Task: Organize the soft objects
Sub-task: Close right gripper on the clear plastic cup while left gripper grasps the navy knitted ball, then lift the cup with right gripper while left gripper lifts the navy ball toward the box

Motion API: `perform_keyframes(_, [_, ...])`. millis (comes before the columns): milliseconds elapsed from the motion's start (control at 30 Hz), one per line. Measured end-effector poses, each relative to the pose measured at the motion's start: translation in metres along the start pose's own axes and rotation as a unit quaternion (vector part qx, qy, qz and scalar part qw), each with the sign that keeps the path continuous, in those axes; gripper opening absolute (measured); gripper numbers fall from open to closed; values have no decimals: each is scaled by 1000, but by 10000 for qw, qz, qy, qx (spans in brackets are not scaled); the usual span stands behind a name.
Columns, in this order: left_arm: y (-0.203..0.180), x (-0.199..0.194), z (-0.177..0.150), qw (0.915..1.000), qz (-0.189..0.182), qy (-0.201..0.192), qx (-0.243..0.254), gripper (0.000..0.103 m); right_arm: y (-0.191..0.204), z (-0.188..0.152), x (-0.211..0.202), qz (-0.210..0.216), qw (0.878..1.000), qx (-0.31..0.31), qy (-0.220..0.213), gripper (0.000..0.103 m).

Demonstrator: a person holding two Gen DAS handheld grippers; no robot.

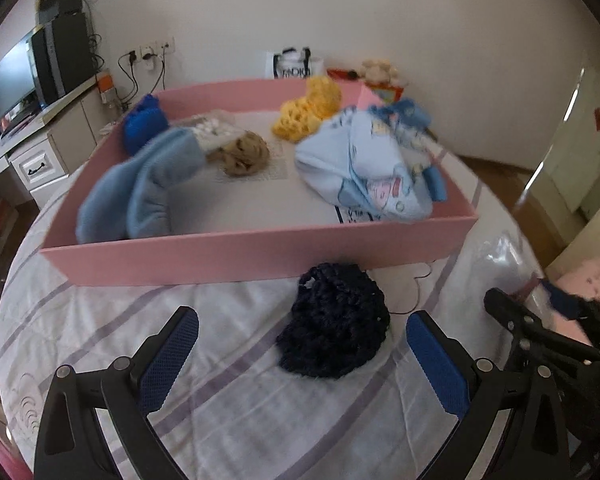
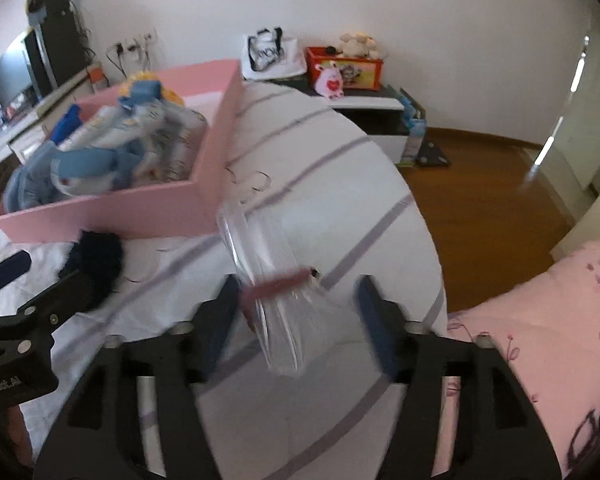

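The left hand-held gripper (image 1: 302, 354) is spread wide around the dark navy crocheted piece (image 1: 334, 322) on the bed (image 1: 100, 320), presumably for pickup. The right hand-held gripper (image 2: 296, 316), also spread, straddles a clear zip bag (image 2: 276, 300), likely its container.

Bed (image 1: 220, 400) with white sheet, lilac stripes. Directly on it: shallow pink rectangular tray (image 1: 260, 258), dark navy crocheted bundle (image 1: 334, 330) just in front of tray, clear plastic zip bag (image 2: 278, 292) beside it.
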State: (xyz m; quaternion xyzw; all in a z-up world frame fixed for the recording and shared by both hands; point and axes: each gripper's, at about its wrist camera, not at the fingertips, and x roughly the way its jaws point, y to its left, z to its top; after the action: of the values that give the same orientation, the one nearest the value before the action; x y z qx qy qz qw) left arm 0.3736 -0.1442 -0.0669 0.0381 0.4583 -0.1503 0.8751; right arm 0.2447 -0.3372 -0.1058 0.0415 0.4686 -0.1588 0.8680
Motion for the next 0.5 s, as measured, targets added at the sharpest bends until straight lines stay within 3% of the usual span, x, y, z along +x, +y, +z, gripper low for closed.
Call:
perform_keyframes(33, [-2, 6, 2, 10000, 26, 78, 26, 103, -1, 0, 3, -69, 10000, -27, -6, 78])
perform_keyframes(133, [-6, 20, 2, 9996, 20, 278, 50, 103, -4, -2, 8, -3, 10000, -41, 37, 78])
perform_keyframes(300, [-10, 22, 1, 9998, 31, 159, 130, 94, -8, 4, 13, 68, 9999, -30, -92, 76])
perform_keyframes(367, [-10, 22, 0, 9998, 66, 107, 157, 77, -6, 7, 17, 77, 9999, -70, -113, 69])
perform_keyframes(433, [-12, 21, 0, 9998, 14, 57, 185, 64, -4, 9, 17, 80, 9998, -92, -151, 49])
perform_keyframes(500, [-11, 20, 0, 9998, -44, 59, 188, 56, -3, 9, 17, 124, 9998, -24, -166, 40])
